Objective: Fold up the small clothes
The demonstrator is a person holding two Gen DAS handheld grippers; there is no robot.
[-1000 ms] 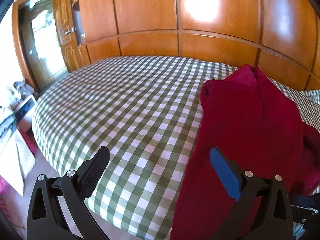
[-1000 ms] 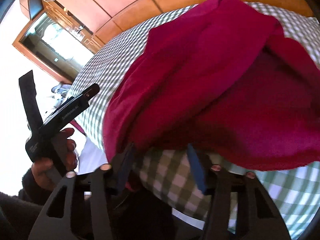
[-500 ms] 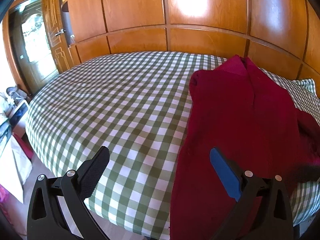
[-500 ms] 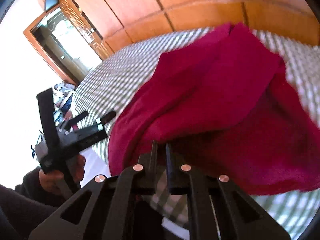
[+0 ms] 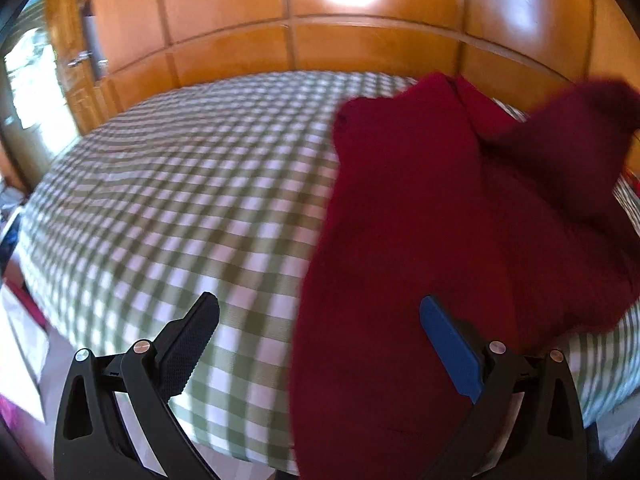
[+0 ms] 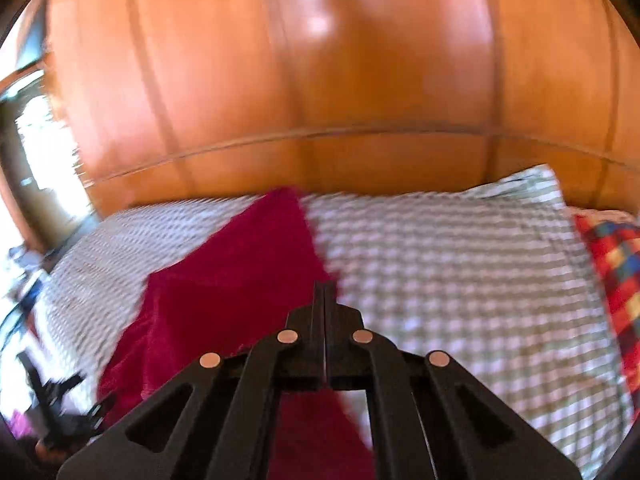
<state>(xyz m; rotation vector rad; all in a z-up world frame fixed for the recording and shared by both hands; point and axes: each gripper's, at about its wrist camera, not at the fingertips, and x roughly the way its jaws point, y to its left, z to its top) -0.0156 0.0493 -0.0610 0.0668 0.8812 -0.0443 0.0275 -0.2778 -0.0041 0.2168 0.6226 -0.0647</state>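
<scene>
Now the right hand-held gripper [image 6: 324, 296] pinches the red garment [image 6: 224, 292], lifting it.

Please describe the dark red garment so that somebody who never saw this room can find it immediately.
Look at the bed with the green and white checked cover, in front of the wooden panelled wall. The dark red garment lies on the bed's right part, reaching the near edge. It is the only plain, single-coloured cloth; the multicoloured checked fabric at the far right is patterned.
</scene>
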